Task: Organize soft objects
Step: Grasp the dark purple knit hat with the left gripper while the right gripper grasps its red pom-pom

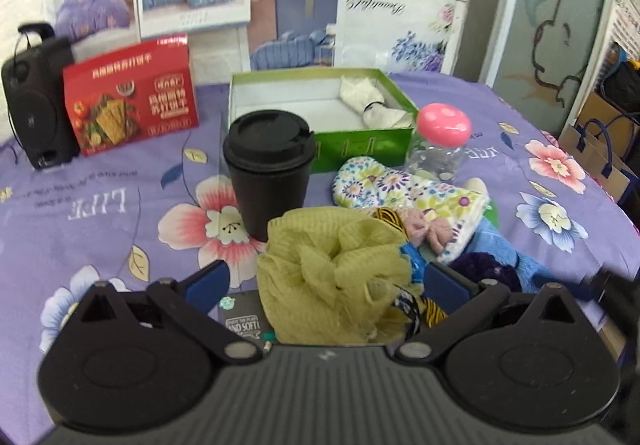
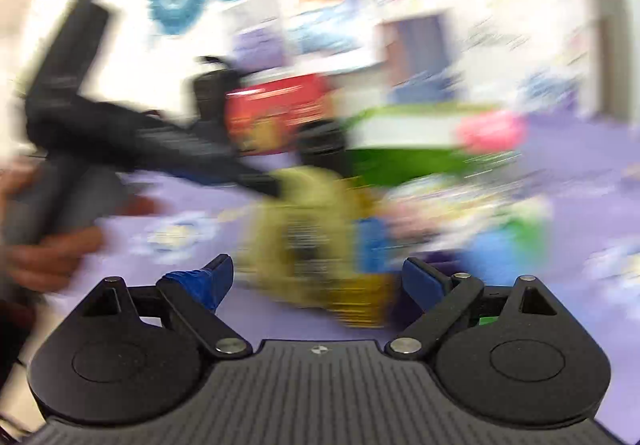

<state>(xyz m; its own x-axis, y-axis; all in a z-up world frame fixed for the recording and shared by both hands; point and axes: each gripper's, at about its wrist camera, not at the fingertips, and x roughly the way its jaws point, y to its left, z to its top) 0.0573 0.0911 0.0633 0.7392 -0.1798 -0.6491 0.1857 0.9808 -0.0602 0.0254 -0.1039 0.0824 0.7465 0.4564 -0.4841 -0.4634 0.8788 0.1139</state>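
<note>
Left gripper (image 1: 324,281): jaws spread wide, the yellow-green mesh bath pouf (image 1: 332,273) between the blue pads; whether they press it cannot be told. Right gripper (image 2: 316,277): jaws wide apart, holding nothing; its view is motion-blurred.

The pouf lies on the purple floral cloth (image 1: 120,213) in front of one black lidded cup (image 1: 270,169).

Also counted: one floral oven mitt (image 1: 404,191), one pink bow (image 1: 430,231), one green box (image 1: 320,109) with white fabric (image 1: 374,101) inside, one pink-capped jar (image 1: 440,141).
</note>
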